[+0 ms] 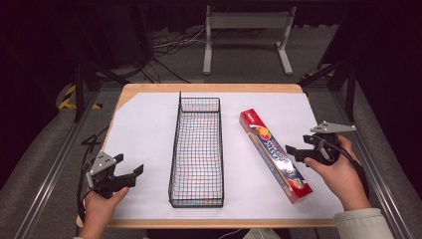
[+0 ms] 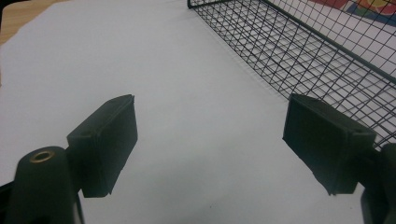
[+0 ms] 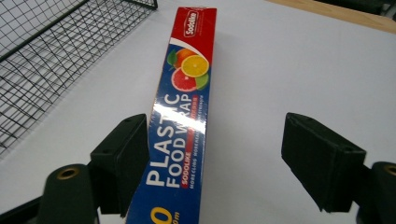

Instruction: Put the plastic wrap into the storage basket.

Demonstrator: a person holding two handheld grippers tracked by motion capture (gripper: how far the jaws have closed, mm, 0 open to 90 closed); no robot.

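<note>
- Plastic food wrap box is the thing in hand: a long red-and-blue carton that lies flat on the white sheet, slanted, to the right of the wire basket and apart from it, its near end toward the person's right hand.
- White sheet covers nearly the whole wooden table; basket and box both rest on it.
- Wire basket is long, black and open-topped, set lengthwise in the middle of the table. It looks bare inside, so I judge the box is meant to go into it and that step is not yet done.
- Right gripper sits at the box's near half, jaws spread. In the right gripper view the box runs up between the two black jaws, close against one and well clear of the other, so nothing presses on it: released, not gripping.
- Left gripper hovers over bare sheet left of the basket, jaws wide apart with nothing between them.
- Next move, as I judge it: centre the box in the right jaws, close, lift it clear and turn it to match the basket's length.
- Obstacles: the basket's tall right wall must be cleared; a long box held off-centre may tip.
</note>
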